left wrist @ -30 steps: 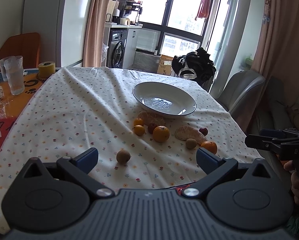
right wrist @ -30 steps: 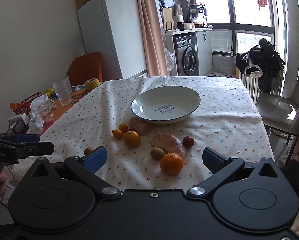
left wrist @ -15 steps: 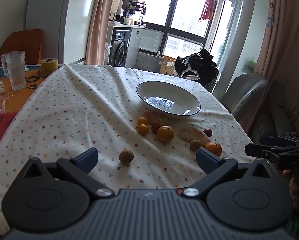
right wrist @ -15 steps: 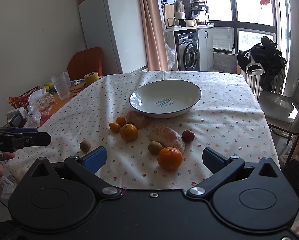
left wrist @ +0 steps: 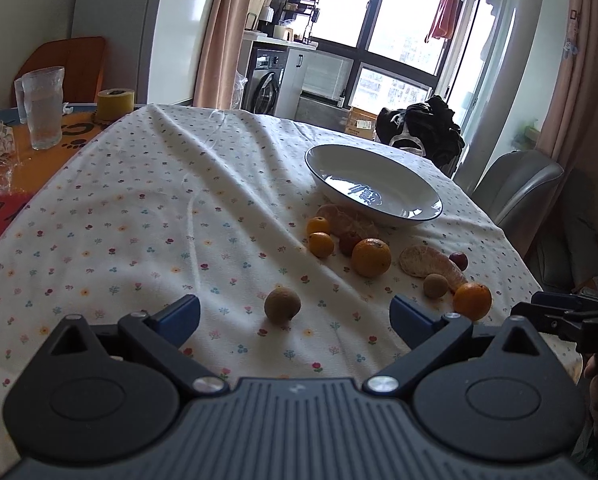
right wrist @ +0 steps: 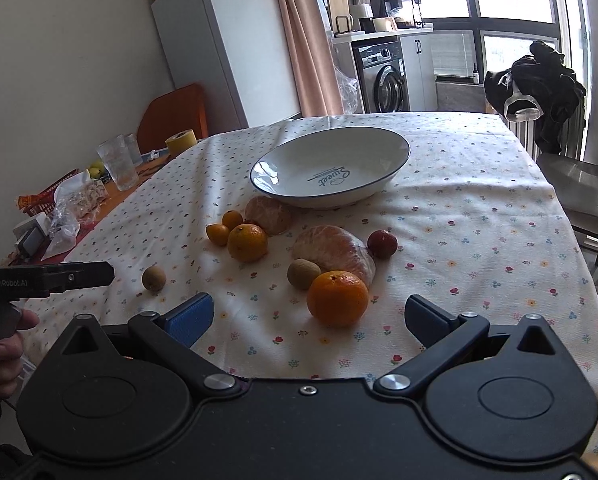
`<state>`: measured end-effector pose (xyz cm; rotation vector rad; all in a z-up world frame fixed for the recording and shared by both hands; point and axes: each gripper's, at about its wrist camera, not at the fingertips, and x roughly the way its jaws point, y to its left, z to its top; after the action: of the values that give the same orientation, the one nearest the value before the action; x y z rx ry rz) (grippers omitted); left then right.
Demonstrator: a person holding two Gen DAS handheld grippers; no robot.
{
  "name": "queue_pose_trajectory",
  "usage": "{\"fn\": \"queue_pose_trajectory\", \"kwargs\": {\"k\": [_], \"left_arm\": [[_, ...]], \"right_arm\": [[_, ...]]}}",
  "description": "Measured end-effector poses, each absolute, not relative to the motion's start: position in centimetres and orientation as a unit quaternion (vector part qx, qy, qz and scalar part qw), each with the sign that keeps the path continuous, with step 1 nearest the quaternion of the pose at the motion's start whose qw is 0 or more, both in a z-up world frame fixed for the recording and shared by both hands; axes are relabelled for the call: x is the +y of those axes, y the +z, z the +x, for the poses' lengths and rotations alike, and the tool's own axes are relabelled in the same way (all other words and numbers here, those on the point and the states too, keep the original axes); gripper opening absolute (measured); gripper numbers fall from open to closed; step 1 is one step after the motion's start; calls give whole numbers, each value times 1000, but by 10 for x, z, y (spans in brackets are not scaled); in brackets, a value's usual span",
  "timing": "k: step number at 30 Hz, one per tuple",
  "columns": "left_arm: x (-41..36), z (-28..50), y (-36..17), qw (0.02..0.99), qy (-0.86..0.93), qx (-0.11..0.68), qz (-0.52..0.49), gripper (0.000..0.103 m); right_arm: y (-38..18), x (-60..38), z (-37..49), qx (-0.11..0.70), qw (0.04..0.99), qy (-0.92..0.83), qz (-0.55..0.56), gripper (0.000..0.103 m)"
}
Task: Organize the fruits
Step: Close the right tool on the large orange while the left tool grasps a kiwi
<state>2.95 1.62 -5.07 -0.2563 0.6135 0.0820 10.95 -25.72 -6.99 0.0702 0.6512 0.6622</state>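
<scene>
A white bowl (left wrist: 373, 188) (right wrist: 331, 168) stands empty on the flowered tablecloth. Before it lie several fruits: oranges (left wrist: 371, 258) (right wrist: 337, 298), small kumquats (left wrist: 321, 245) (right wrist: 218, 234), peeled citrus pieces (left wrist: 431, 262) (right wrist: 333, 248), a red fruit (right wrist: 382, 243) and brown kiwis (left wrist: 282, 305) (right wrist: 154, 278). My left gripper (left wrist: 295, 314) is open, with a kiwi just beyond the gap between its fingers. My right gripper (right wrist: 309, 314) is open too, the nearest orange just ahead of it. Neither touches any fruit.
Glasses (left wrist: 43, 108), a yellow tape roll (left wrist: 115, 103) and plastic bags (right wrist: 73, 210) sit at the table's left end. A grey chair (left wrist: 515, 192) stands at the right side, with dark clothes (right wrist: 539, 84) heaped behind. The table edge is close below both grippers.
Both grippers have moved forward and lower toward the fruits, which now look larger and nearer. Both stay open; no fruit has moved.
</scene>
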Motion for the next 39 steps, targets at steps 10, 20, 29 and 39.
{"fn": "queue_pose_trajectory", "kwargs": {"k": [10,20,29,39], "left_arm": [[28,46,-67,942,42,304,-140,90],[31,67,-88,934,22,322,-154,64],[27,73,-91,938,28,319,-135,42],[18,72,-88,938,14,319,-134,24]], "right_arm": [[-86,-243,122,322,889,323,27,88],[-102,-239,138,337,891,302,27,74],[-105,-238,141,327,896,299,18,52],[-100,-240,137,318,895,314,18,41]]}}
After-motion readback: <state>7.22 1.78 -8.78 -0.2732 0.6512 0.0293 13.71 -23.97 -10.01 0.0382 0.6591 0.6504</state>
